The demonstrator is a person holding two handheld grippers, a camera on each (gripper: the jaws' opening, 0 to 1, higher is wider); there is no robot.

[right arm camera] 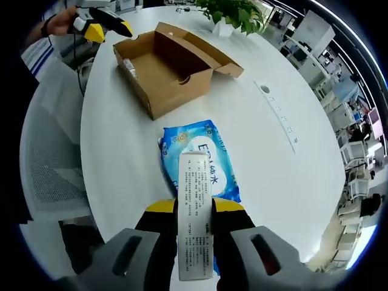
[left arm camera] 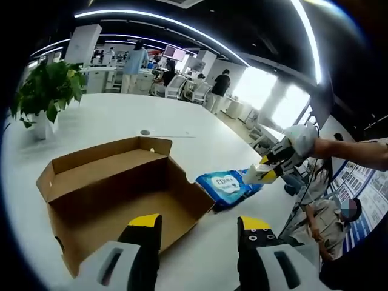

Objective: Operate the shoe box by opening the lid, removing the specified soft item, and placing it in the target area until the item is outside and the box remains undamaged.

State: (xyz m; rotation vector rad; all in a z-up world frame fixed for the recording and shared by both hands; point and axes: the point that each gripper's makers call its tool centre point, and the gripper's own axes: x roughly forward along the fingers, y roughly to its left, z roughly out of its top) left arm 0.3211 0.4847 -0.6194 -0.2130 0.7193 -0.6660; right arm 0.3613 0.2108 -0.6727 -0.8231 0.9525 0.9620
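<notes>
Placement stage of the task. The shoe box [right arm camera: 170, 73] lies open on the white table [right arm camera: 279, 176], its lid flap folded back and its interior seemingly empty. The right gripper [right arm camera: 194, 212] holds a slim white printed packet [right arm camera: 195, 200] between its jaws, above the blue soft pack [right arm camera: 197, 154] lying just beside the box — outside it. The left gripper [left arm camera: 200, 227] hovers at the box's near wall, jaws spread wide, empty. Next move: probably setting the packet down clear of the box.

Bright, even light comes from curved ceiling strips [left arm camera: 182, 21] and glaring windows [left arm camera: 267, 91]; shadows look soft, and edges bend and perhaps blur slightly.
</notes>
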